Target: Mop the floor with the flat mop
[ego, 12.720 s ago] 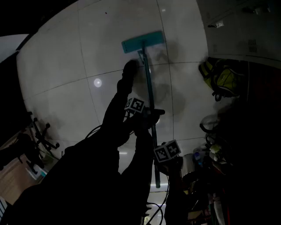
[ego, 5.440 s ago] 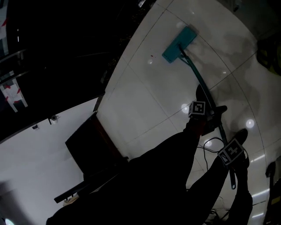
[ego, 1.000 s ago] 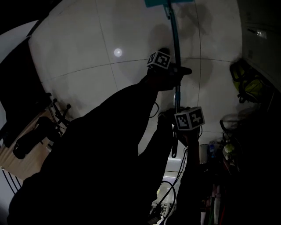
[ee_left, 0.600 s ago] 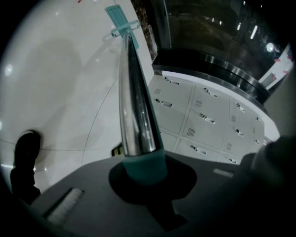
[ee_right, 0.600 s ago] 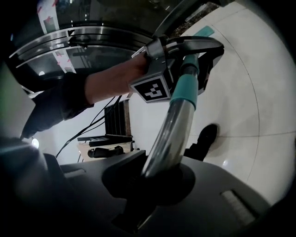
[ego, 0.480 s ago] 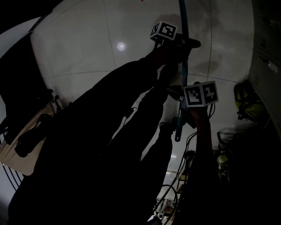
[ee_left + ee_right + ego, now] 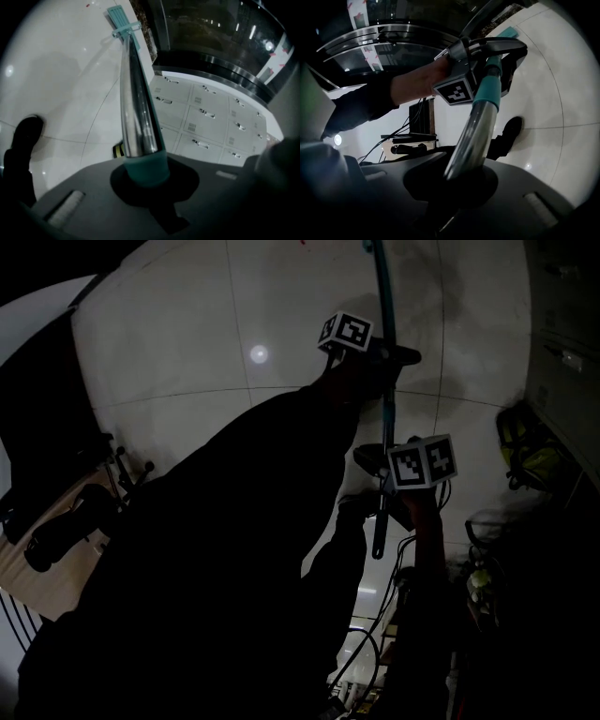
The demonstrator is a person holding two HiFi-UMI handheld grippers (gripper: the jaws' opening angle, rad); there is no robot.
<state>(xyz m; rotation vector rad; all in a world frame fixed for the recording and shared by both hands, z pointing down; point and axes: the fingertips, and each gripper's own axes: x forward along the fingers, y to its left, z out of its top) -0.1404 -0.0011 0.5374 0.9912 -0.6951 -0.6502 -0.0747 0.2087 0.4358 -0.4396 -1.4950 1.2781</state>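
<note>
Jaws of the left gripper (image 7: 146, 180) pinch the teal sleeve (image 7: 147, 166) on the flat mop (image 7: 133, 93) handle; jaws of the right gripper (image 7: 464, 180) clamp its metal shaft (image 7: 473, 136) nearer the free end; mop head (image 7: 119, 18) lies flat on the white tiled floor (image 7: 56, 70); lockers (image 7: 206, 126) alongside, doors shut, contents unseen.

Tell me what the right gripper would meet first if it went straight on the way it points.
Most likely the left gripper, shut on the mop handle further along. The right gripper is shut on that same handle and points along it; the gap between them is unclear.
</note>
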